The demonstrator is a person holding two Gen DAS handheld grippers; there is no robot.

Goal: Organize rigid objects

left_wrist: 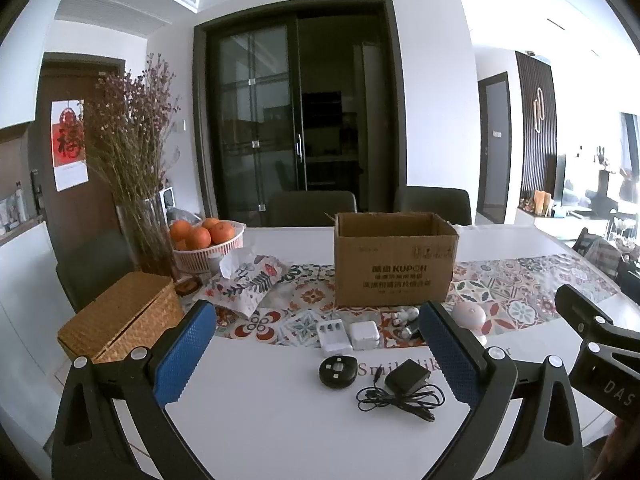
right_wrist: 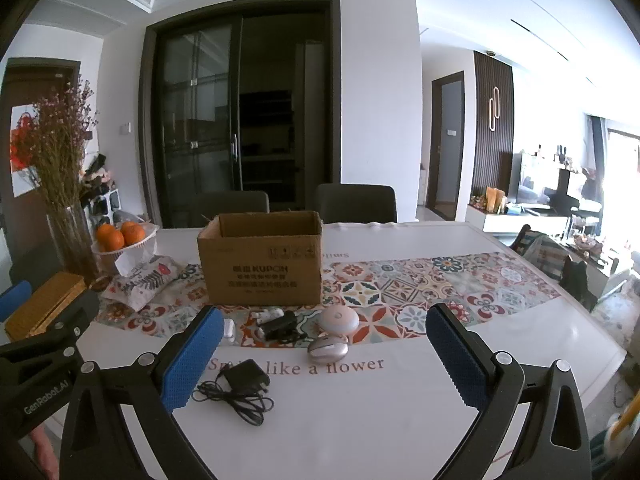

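Both tools hang wide apart over the white surface (left_wrist: 280,420), left tool (left_wrist: 316,354) and right tool (right_wrist: 322,354) gripping nothing. Left to right lie a round black disc (left_wrist: 338,369), black adapter (left_wrist: 408,376), silver mouse (right_wrist: 327,350); cardboard box (right_wrist: 260,264) behind.

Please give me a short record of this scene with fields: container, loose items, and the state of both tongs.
container: open brown cardboard box, upright on the patterned table runner
loose items: black power adapter with coiled cable, round black disc-shaped device, two white plastic chargers, round pink-white puck, silver oval mouse-like device, all on the white table in front of the box
left tongs: open, empty, above the table
right tongs: open, empty
other: white basket of oranges, woven wicker box
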